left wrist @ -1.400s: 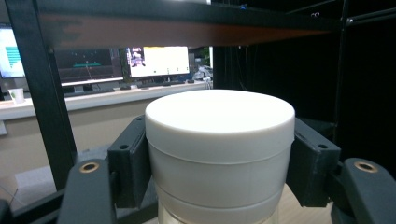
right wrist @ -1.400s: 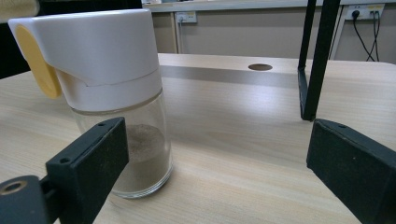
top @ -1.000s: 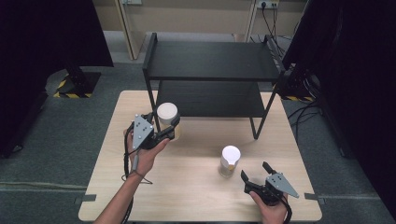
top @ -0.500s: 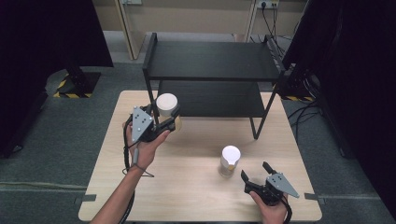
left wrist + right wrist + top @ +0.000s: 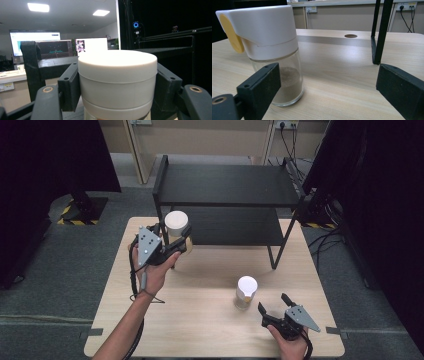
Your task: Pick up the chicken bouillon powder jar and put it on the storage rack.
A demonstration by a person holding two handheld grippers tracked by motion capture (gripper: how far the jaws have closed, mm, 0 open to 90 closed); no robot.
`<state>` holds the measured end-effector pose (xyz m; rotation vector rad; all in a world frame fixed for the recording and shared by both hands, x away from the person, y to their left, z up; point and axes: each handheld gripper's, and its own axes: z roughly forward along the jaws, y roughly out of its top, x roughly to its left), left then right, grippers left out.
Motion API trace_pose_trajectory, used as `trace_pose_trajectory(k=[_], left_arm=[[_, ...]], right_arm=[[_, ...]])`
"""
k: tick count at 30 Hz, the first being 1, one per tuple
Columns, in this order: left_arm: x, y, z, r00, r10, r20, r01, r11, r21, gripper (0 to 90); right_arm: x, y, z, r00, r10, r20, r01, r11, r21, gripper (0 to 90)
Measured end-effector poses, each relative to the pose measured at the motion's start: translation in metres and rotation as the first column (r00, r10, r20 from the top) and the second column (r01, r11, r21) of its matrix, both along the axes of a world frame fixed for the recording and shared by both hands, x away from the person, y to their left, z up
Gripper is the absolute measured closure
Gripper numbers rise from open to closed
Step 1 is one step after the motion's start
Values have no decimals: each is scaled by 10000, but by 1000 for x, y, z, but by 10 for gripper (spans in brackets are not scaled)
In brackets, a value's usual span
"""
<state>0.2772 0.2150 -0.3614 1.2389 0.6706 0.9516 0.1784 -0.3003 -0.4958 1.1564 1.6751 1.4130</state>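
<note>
On the left part of the wooden table (image 5: 210, 320), I have the left gripper (image 5: 176, 241) raised in the air, in front of the left leg of the black shelf (image 5: 227, 185). Its jaws are closed on a jar with a white lid (image 5: 176, 223), and the jar is lifted free of the table top. In the left gripper view I see the two black pads (image 5: 70, 87) pressing on both sides of the jar (image 5: 117, 82), just under the lid, and the jar stands upright between them. The grey plate of this gripper looks up toward the high camera, and the cable hangs down along my forearm.

Near the front edge at the right, the right gripper (image 5: 276, 305) lies low over the table in my right hand. Its jaws are wide apart and they hold nothing. Just beyond them stands a glass shaker (image 5: 245, 291) with a white cap, upright on the table and apart from the jaws. In the right gripper view this shaker (image 5: 274, 55) is near the left jaw, not touching it; it has a yellow tab (image 5: 230, 33) on the cap and some brownish powder at the bottom. The right jaw is well apart from it, and behind it I see one black leg (image 5: 379, 30) of the shelf.
</note>
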Motion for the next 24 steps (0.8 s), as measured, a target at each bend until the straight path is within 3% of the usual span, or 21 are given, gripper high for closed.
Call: trace_pose_trajectory(k=[24], left_arm=[[8, -4, 34, 9986, 329, 422, -320, 9992, -224, 338]], right_arm=[[0, 0, 0, 10000, -1, -9, 1, 10000, 44, 61]])
